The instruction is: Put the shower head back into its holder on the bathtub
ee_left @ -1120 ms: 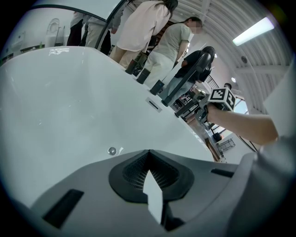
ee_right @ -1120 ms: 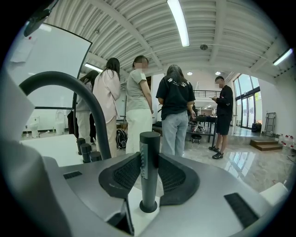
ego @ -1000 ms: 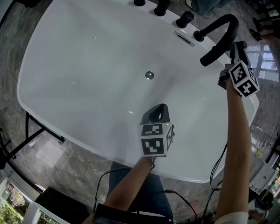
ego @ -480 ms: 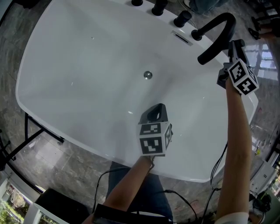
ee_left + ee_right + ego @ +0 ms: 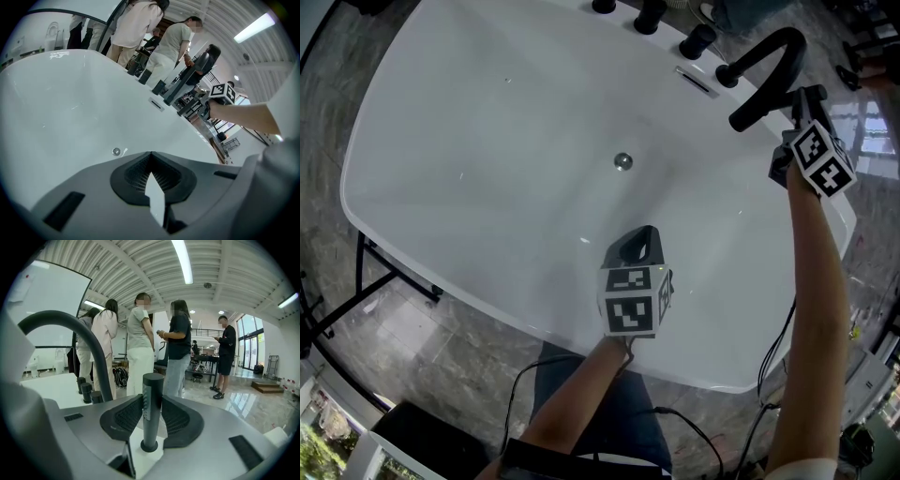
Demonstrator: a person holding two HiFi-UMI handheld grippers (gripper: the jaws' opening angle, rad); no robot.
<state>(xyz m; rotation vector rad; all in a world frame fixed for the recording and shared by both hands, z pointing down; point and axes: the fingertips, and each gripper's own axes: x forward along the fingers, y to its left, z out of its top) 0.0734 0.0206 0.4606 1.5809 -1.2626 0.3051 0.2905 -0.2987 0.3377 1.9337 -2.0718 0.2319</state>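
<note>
**Task status.** The shower head (image 5: 153, 392), a dark straight cylinder, stands upright at the edge of the bathtub (image 5: 487, 131), near the curved black spout (image 5: 769, 58). In the right gripper view its lower end sits inside the holder (image 5: 149, 446), a round dark collar set in the white rim. Treat the insertion as made, or very nearly made: the cylinder shows no lean, and no gap shows between its foot and the collar. How deep it is seated cannot be read from these views.

**Steps left.** You have not yet let go of the shower head or drawn the right gripper clear of it. Before you release, check that the cylinder rests in the collar under its own weight. If it is only partly home, it could tip toward the basin once the grip is gone.

**Right gripper (image 5: 153, 405).** Its fingers (image 5: 124, 417) are set at a middling width and closed on the shower head. The ribbed pads lie against both sides of the cylinder, about halfway up the length that shows. Nothing else is seen in contact with them.

**Left gripper (image 5: 151, 158).** Its fingers (image 5: 133, 174) are brought together, with the pads meeting at the tip and nothing between them. The gripper hangs over the basin of the bathtub, well apart from the holder. It is angled down toward the drain (image 5: 116, 151). It plays no part in the step in hand, so hold it where it does not cross the right arm's way out.
</note>
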